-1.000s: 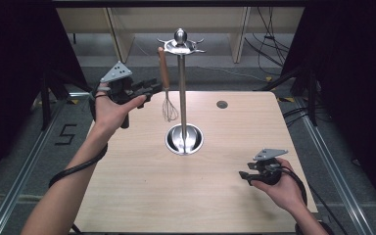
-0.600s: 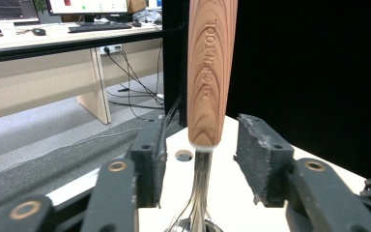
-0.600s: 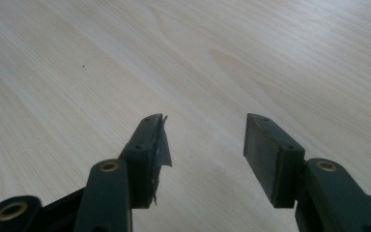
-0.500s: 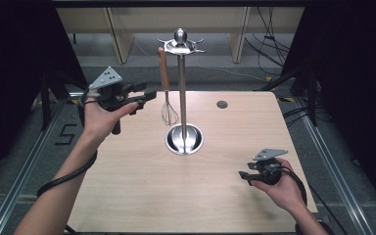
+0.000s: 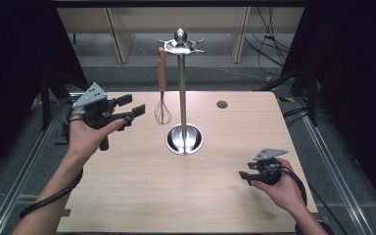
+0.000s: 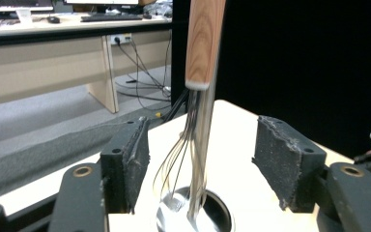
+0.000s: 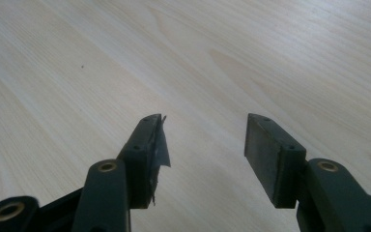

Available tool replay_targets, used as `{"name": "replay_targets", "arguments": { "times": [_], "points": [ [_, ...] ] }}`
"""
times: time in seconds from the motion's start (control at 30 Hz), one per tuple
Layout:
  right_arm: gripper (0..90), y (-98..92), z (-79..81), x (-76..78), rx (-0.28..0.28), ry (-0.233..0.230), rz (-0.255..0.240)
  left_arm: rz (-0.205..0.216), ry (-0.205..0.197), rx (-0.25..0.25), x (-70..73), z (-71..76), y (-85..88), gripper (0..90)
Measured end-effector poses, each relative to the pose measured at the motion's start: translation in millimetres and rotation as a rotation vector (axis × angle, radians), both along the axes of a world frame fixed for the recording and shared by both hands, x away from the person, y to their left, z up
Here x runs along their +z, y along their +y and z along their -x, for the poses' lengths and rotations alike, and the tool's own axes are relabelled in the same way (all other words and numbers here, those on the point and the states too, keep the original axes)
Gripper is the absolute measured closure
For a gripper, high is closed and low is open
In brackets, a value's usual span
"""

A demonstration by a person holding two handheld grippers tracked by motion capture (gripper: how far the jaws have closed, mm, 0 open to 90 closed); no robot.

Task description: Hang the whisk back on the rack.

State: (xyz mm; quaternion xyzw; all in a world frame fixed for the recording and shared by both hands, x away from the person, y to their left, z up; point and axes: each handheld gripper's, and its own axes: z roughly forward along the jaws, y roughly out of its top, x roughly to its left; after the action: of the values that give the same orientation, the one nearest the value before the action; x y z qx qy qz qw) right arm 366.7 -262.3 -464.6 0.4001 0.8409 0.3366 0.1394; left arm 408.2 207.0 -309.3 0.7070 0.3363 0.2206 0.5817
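- Left gripper (image 5: 129, 108), held up in the person's left hand (image 5: 85, 139) over the table's left edge, has its jaws spread wide; they have just been opening, with nothing between the pads.
- Seen along that gripper's own view, the two black pads (image 6: 135, 162) stand well apart on either side of the whisk (image 6: 200, 96), which hangs farther off and is touched by neither.
- Right gripper (image 5: 245, 175) sits low in the person's right hand (image 5: 286, 188) near the table's front right corner, its jaws parted over bare wood; its own view shows the pads (image 7: 270, 154) apart with only the table top beneath.
- Between the two hands lies the light wooden table (image 5: 142, 196).
- Farther back, near the table's middle, stands a shiny metal stand (image 5: 182, 98): a round base, a thin upright pole, and a crown of hooks at the top.
- Whisk: its wooden handle hangs from a hook on the stand's left side, wire loops pointing down, just beside the pole and above the base. It hangs upright, just beyond the left gripper's open tips.
- A small dark round hole (image 5: 222, 104) sits in the table to the right of the stand, near the far edge.
- Beyond the table are a grey floor, pale furniture legs and loose cables.
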Motion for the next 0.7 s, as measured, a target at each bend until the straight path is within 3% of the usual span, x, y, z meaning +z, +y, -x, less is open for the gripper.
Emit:
{"name": "replay_targets", "arguments": {
  "times": [0.17, 0.27, 0.3, 0.33, 0.37, 0.4, 0.43, 0.47, 0.53, 0.57, 0.67, 0.7],
  "points": [
    [48.7, -0.1, -0.9, -1.9, 0.003, -0.029, 0.003, -0.037, 0.028, 0.019, -19.4, 12.7, 10.0, 34.4],
    [48.7, -1.0, 0.7, 2.9, 0.003, 0.025, 0.024, -0.051, 0.045, 0.024, -30.0, 18.2, 13.8, 33.8],
    [48.7, -1.5, -0.1, 1.8, 0.011, 0.008, 0.029, -0.06, 0.064, 0.026, -38.9, 22.6, 16.7, 33.2],
    [48.7, -1.5, -0.1, 1.8, 0.011, 0.008, 0.029, -0.06, 0.064, 0.026, -38.9, 22.6, 16.7, 33.1],
    [48.6, -1.4, -0.1, 1.7, 0.009, 0.01, 0.028, -0.065, 0.087, 0.033, -51.0, 27.7, 19.1, 33.0],
    [48.6, -1.4, -0.1, 1.7, 0.008, 0.01, 0.028, -0.065, 0.087, 0.033, -51.0, 27.7, 19.1, 32.8],
    [48.6, -0.9, 0.6, 2.6, 0.001, 0.024, 0.023, -0.073, 0.118, 0.033, -65.4, 32.7, 20.7, 32.6],
    [48.6, -0.9, 0.6, 2.6, 0.001, 0.024, 0.023, -0.073, 0.118, 0.033, -65.4, 32.7, 20.7, 32.3],
    [48.6, 0.2, 0.1, 0.0, -0.004, 0.003, 0.001, -0.086, 0.146, 0.032, -80.7, 35.8, 23.1, 31.8],
    [48.6, -0.3, -1.0, -1.7, 0.003, -0.02, 0.009, -0.085, 0.189, 0.043, -96.1, 38.9, 25.3, 31.8],
    [48.6, -0.4, -0.7, -1.2, 0.003, -0.01, 0.013, -0.115, 0.226, 0.056, -117.9, 42.6, 28.3, 31.8],
    [48.6, -0.4, -0.9, -1.4, 0.004, -0.012, 0.013, -0.115, 0.226, 0.056, -117.9, 42.6, 28.3, 31.8]
  ]
}}
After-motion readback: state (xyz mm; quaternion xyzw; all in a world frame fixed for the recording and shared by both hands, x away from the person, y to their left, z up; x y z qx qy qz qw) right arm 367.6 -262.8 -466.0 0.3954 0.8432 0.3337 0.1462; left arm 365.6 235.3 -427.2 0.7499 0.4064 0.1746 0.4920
